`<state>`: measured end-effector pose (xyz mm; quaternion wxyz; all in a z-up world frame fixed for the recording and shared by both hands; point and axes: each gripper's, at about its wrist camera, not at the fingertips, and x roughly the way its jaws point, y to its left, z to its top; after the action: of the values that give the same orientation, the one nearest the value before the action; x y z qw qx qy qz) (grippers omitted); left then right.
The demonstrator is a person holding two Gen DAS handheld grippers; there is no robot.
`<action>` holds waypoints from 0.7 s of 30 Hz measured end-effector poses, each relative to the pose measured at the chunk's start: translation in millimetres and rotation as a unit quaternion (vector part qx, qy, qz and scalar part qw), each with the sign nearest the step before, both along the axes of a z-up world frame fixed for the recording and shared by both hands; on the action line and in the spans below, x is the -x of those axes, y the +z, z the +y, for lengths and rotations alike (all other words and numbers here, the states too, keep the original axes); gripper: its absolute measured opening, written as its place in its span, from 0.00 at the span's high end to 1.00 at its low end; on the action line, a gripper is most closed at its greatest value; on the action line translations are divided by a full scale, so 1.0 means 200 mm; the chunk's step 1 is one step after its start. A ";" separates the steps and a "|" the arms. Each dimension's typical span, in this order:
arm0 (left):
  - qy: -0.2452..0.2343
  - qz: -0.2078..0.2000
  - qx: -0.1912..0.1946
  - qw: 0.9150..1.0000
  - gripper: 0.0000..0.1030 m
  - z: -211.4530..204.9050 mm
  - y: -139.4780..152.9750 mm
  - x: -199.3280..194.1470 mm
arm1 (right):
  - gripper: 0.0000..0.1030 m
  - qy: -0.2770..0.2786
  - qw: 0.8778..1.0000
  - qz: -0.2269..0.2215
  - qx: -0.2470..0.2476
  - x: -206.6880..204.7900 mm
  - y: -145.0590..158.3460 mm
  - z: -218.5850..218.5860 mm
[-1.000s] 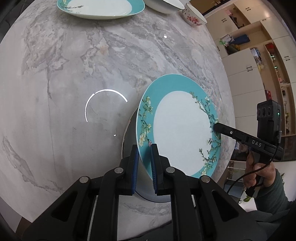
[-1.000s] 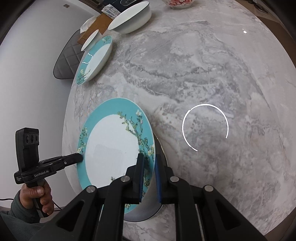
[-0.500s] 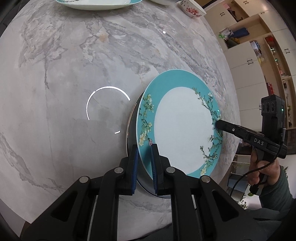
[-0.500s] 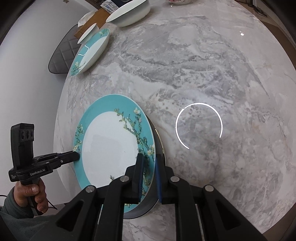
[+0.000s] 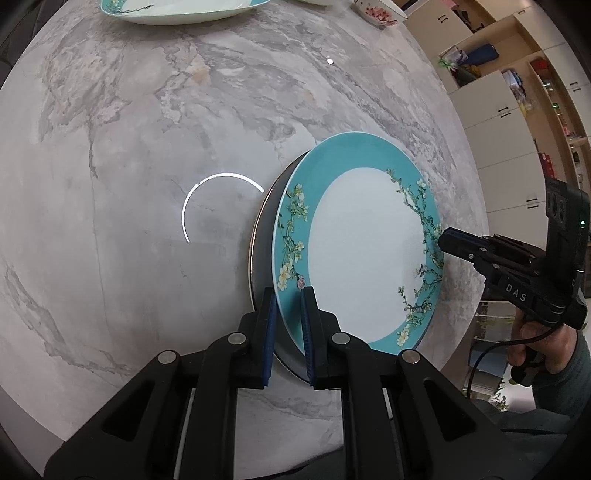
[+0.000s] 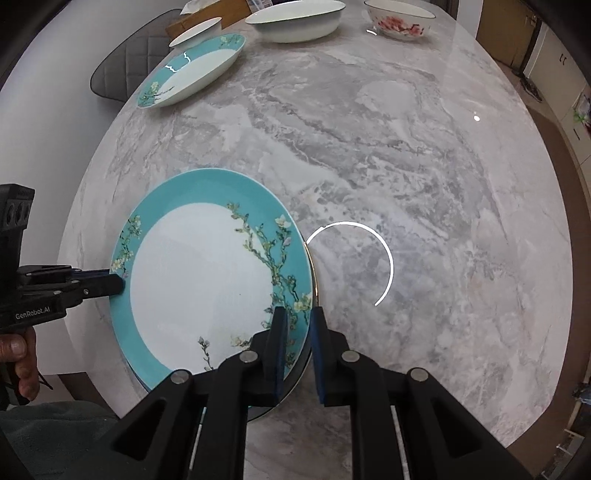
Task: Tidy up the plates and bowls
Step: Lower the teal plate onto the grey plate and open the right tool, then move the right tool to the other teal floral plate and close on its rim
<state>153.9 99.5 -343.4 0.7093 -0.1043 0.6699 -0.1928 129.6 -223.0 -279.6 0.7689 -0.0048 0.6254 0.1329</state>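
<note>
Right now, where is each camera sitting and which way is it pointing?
Left wrist: sits on the left gripper, looks along its fingers over the marble table toward wall cabinets; shows its own fingers astride the teal plate rim, plus the right gripper and hand across it.
Right wrist: sits on the right gripper, looks down the table to a second teal plate and bowls; shows the left gripper and hand.
Shared: the teal plate, held at opposite rims, and the table.
</note>
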 end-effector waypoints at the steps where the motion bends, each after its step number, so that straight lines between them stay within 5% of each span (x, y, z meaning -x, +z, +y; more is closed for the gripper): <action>1: -0.001 0.000 -0.002 1.000 0.89 0.00 0.00 0.00 | 0.85 0.001 1.000 -0.002 0.004 0.00 0.00 0.01; 8: 0.001 0.003 -0.007 1.000 0.87 -0.01 0.00 0.00 | 0.85 0.007 1.000 0.000 -0.006 0.00 -0.01 0.04; 11: 0.006 0.004 -0.004 1.000 0.77 0.00 0.01 0.00 | 0.84 -0.002 1.000 -0.005 -0.012 0.00 0.00 0.04; 13: 0.017 -0.002 -0.011 1.000 0.35 0.03 0.03 0.00 | 0.70 -0.007 1.000 -0.014 -0.015 0.00 0.03 0.02; 17: 0.040 -0.003 0.001 0.999 0.31 0.09 0.07 -0.02 | 0.49 -0.026 0.999 -0.029 -0.029 -0.03 0.09 -0.03; 21: 0.075 -0.014 0.032 0.997 0.25 0.18 0.15 -0.05 | 0.03 -0.070 0.992 -0.039 -0.100 -0.07 0.16 -0.13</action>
<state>163.9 136.1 -312.6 0.7276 -0.1740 0.6436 -0.1619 143.6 -249.9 -248.4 0.7967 0.1110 0.5773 0.1404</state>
